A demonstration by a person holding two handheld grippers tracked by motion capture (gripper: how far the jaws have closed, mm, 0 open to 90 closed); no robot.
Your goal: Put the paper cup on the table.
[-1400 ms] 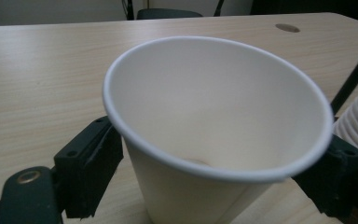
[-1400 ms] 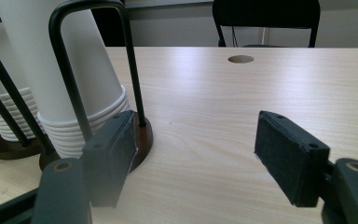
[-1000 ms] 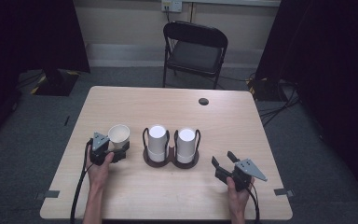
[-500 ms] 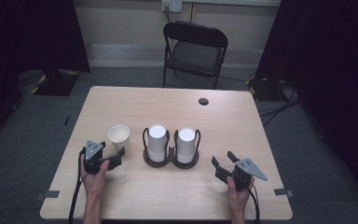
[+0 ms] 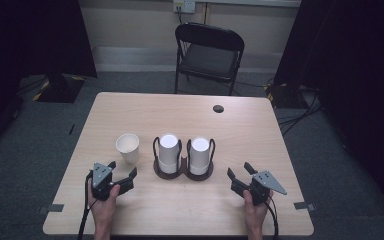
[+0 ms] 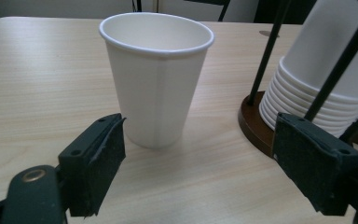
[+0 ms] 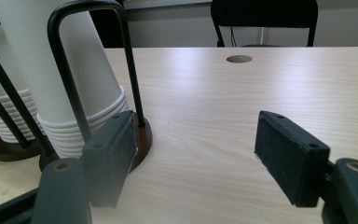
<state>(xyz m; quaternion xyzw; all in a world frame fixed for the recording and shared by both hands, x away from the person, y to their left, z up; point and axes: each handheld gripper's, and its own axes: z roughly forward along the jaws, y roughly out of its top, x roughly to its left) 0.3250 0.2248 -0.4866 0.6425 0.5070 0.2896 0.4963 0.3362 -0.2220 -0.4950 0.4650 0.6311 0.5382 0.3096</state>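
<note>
Grey carpet covers the floor (image 5: 40,150), with dark curtains at both sides and a black folding chair (image 5: 207,52) of metal frame and padded seat standing behind the counter. Pale wood-grain laminate forms the counter (image 5: 260,135), rectangular with rounded corners and one round cable hole (image 5: 218,108) near its far edge.

At the centre stands a cup holder (image 5: 183,170): a dark brown double-disc base with thin black wire loops rising round two stacks of white paper cups (image 5: 169,152), nested upside down, their rolled rims showing as tight ridges in the gripper views.

Just left of the holder, apart from it, a single white paper cup (image 5: 128,147) stands upright, mouth up, tapered, with a rolled rim and a visible side seam.

The left gripper (image 5: 122,178) lies low over the counter near its front edge, pointing towards the single cup. Its jaws have just been closing slightly yet stand wide, holding nothing; the cup sits beyond the pads (image 6: 98,163), untouched.

The right gripper (image 5: 240,173) is held at the front right, angled towards the holder, jaws wide apart and empty.
</note>
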